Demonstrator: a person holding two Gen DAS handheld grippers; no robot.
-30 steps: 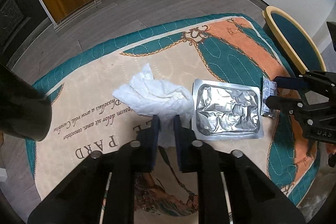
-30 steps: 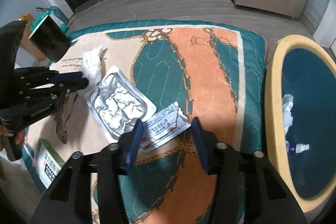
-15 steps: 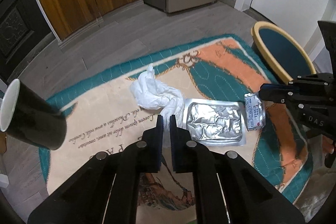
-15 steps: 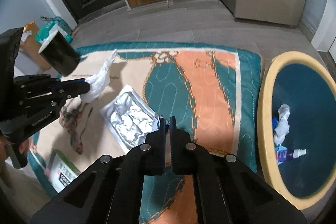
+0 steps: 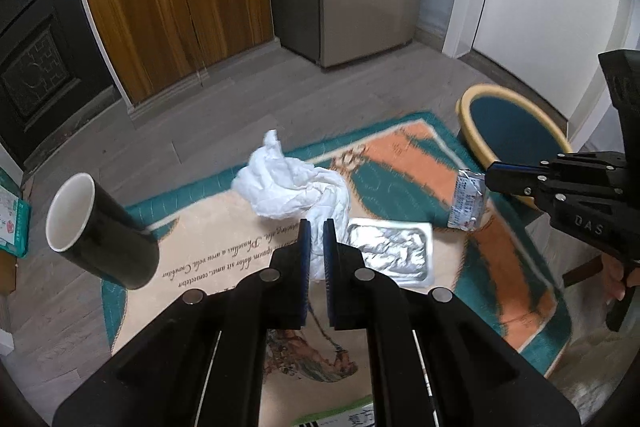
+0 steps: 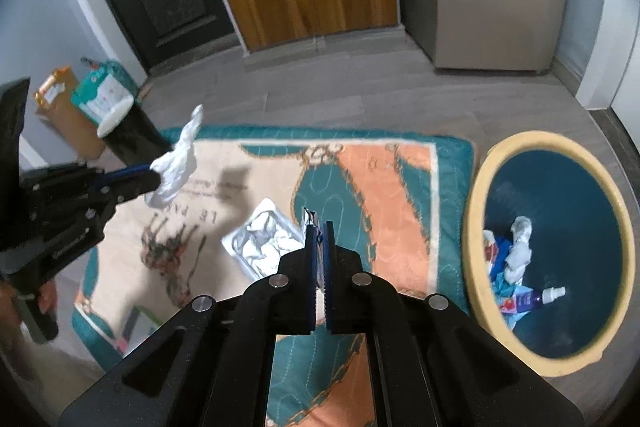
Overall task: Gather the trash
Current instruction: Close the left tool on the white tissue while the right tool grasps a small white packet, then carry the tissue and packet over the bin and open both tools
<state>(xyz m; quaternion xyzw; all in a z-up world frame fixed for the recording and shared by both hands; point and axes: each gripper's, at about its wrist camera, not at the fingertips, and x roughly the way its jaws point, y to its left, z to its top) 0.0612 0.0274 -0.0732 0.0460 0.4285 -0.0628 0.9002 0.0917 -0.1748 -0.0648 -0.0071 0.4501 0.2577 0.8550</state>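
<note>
A: Where r u in the cleanup?

B: Mid-carry, both sides loaded. My left hand-held gripper (image 5: 316, 239) is clenched on the crumpled tissue (image 5: 292, 191), lifted clear of the rug (image 6: 400, 187). My right hand-held gripper (image 6: 318, 247) is pinched tight on the small foil sachet (image 5: 468, 203), also up in the air.

A: Bin?

B: Round bin (image 6: 476, 227), yellow rim, sits on the floor just off the rug's right edge. Already has tissue, wrappers & a little spray bottle (image 6: 540, 297) in it. I'd say next is swing each load over the opening & let go; right one's nearer, so prob that first.

A: What's left on the rug?

B: Silver foil tray (image 5: 390, 253), flat, mid-rug, below the two grippers. Also a green-edged packet (image 6: 138, 323) at the near left corner; can't tell if it's trash.

A: Anything in the way?

B: Black cup w/ white inside (image 5: 100, 231), seems to be at the rug's left edge; pics don't settle if it's on it. Only matters if my left swings wide. Tissue hangs loose, could snag or shed, so I'd keep it high over the tray. Beyond the rug: wood doors, dark door, boxes by the wall, all well apart
</note>
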